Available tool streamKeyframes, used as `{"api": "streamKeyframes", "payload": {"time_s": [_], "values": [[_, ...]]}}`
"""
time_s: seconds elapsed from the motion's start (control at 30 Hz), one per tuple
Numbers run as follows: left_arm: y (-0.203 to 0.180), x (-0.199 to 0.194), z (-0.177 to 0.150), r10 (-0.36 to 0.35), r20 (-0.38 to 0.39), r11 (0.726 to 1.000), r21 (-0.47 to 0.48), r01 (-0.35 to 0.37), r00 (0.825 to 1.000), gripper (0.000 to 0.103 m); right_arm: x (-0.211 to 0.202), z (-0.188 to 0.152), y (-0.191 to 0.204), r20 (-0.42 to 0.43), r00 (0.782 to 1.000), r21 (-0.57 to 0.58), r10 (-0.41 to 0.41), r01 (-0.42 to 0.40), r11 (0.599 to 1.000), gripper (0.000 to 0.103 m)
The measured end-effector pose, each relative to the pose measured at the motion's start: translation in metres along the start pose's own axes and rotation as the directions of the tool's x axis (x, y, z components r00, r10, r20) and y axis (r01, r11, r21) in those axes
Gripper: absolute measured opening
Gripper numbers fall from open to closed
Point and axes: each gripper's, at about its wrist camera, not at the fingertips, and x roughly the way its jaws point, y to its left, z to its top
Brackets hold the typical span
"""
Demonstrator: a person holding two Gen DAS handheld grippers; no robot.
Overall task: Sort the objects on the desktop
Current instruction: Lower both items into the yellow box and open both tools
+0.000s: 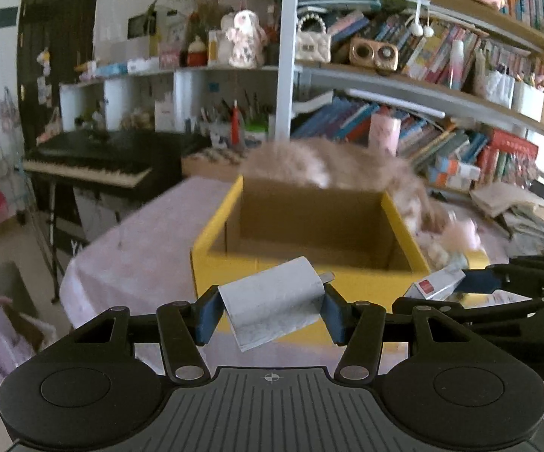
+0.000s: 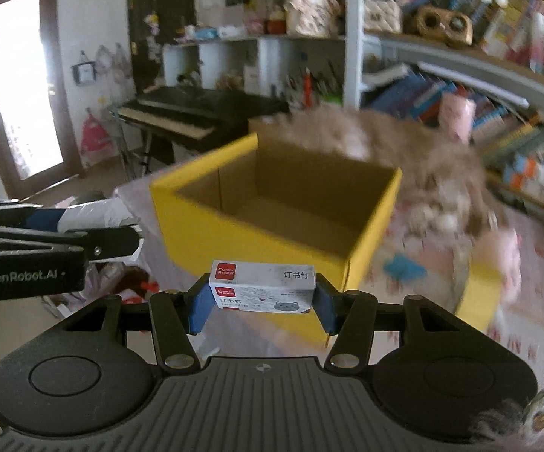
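Left tool (image 1: 272,310) gripped a charger (image 1: 272,301), right tool (image 2: 259,299) gripped a staple box (image 2: 262,286), both near the yellow box (image 2: 272,203) on the table (image 1: 129,256).

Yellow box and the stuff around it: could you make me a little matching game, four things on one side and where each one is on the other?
Things:
1. white charger plug
2. staples box
3. yellow box
4. fluffy plush toy

Places:
A. draped over the box's far rim and right side
B. clamped in the right gripper
C. open-topped on the pink cloth, inside bare as far as visible
D. clamped in the left gripper

Pairs: 1-D, 2-B, 3-C, 4-A
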Motion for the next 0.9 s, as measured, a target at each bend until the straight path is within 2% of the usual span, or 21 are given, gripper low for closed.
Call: {"api": "streamKeyframes", "payload": {"time_s": [0.2,0.33,0.5,0.6,0.7,0.9], "values": [[-0.003,0.038,0.033,0.013,0.017,0.999,0.036,-0.014,1.000,0.055,0.041,0.035,-0.025,-0.012,0.999,-0.057,0.045,-0.046,0.997,0.052],[0.000,0.075,0.057,-0.051,-0.040,0.999,0.003,0.051,0.998,0.055,0.076,0.053,-0.042,-0.056,0.996,-0.107,0.067,-0.072,0.992,0.052],[-0.007,0.131,0.080,-0.014,-0.127,0.997,0.080,0.025,0.992,0.055,0.127,0.068,-0.057,-0.165,0.983,-0.251,0.081,-0.121,0.960,0.052],[-0.012,0.165,0.089,-0.020,-0.215,0.994,0.103,0.043,0.976,0.055,0.155,0.073,-0.064,-0.224,0.971,-0.330,0.084,-0.157,0.931,0.052],[-0.023,0.198,0.092,-0.027,-0.307,0.987,0.143,0.075,0.951,0.055,0.185,0.078,-0.065,-0.294,0.953,-0.412,0.074,-0.196,0.890,0.052],[-0.034,0.247,0.091,0.018,-0.404,0.978,0.196,0.067,0.915,0.055,0.229,0.077,-0.062,-0.408,0.911,-0.524,0.052,-0.281,0.804,0.053]]}}
